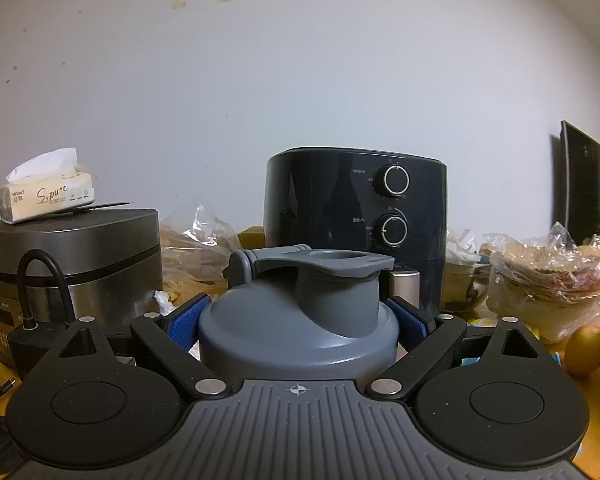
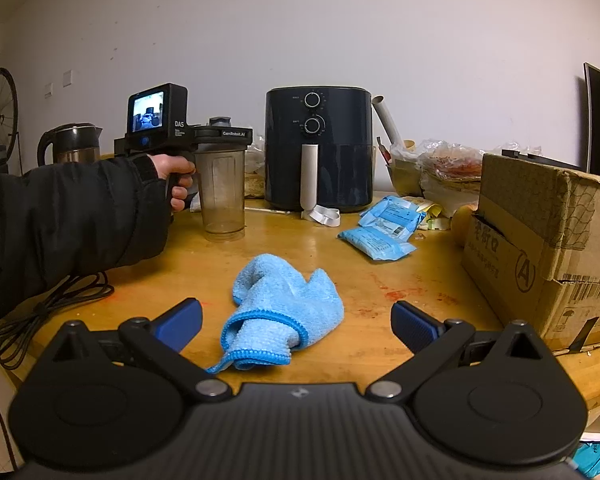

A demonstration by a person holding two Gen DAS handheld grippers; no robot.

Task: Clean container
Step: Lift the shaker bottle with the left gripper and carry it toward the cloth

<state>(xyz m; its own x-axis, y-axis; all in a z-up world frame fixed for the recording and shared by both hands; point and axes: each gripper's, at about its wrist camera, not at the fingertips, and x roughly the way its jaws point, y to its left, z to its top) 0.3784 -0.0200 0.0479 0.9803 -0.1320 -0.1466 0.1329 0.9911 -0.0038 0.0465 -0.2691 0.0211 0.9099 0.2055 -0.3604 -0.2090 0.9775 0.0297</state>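
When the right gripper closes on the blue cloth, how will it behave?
The blue cloth lies crumpled with soft folds, so it will probably drape limply and be light. Its terry pile should grip the pads rather than slip. The right gripper is open around it.

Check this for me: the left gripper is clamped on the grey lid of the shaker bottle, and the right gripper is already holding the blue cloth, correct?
Not quite. The right gripper is open and empty; the right wrist view shows the blue cloth lying loose on the table between its spread fingers. The rest holds: the left gripper is clamped on the grey lid of the shaker bottle.
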